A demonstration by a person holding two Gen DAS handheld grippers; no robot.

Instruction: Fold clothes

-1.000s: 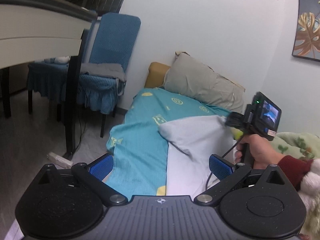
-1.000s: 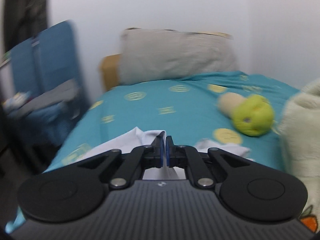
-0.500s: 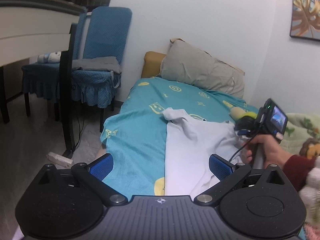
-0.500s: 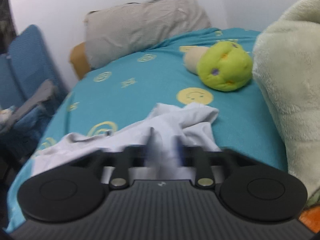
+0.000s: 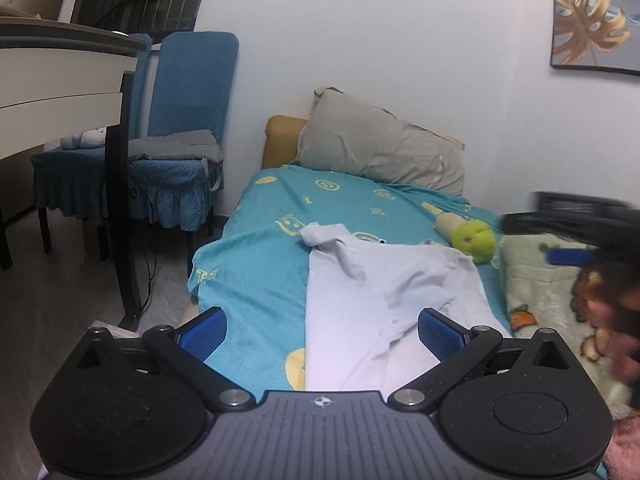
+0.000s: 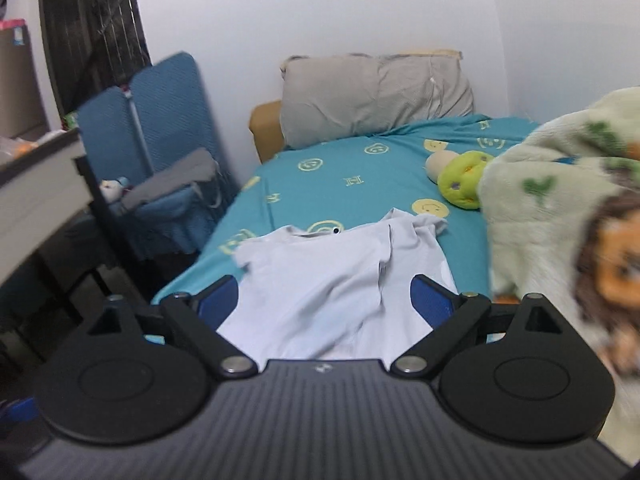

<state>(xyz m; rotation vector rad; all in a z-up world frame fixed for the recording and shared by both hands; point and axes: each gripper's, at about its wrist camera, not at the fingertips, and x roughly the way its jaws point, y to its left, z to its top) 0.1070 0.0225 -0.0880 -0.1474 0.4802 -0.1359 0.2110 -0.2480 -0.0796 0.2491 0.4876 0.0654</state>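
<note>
A pale lilac-white shirt [image 5: 384, 292] lies rumpled on the teal bed sheet [image 5: 264, 272], its collar end toward the pillow; it also shows in the right wrist view [image 6: 332, 276]. My left gripper [image 5: 322, 330] is open and empty, held above the shirt's near end. My right gripper [image 6: 326, 304] is open and empty too, held above the shirt's near part; it also shows as a dark blur at the right edge of the left wrist view [image 5: 568, 256].
A grey pillow [image 5: 380, 152] leans at the head of the bed. A green plush toy [image 5: 474, 238] lies right of the shirt. A fleece blanket [image 6: 560, 208] is piled on the right. Blue chairs [image 5: 180, 128] and a desk [image 5: 60, 80] stand left of the bed.
My right gripper opened, let go of the shirt and pulled back. The shirt dropped onto the sheet. My left gripper stayed open.
</note>
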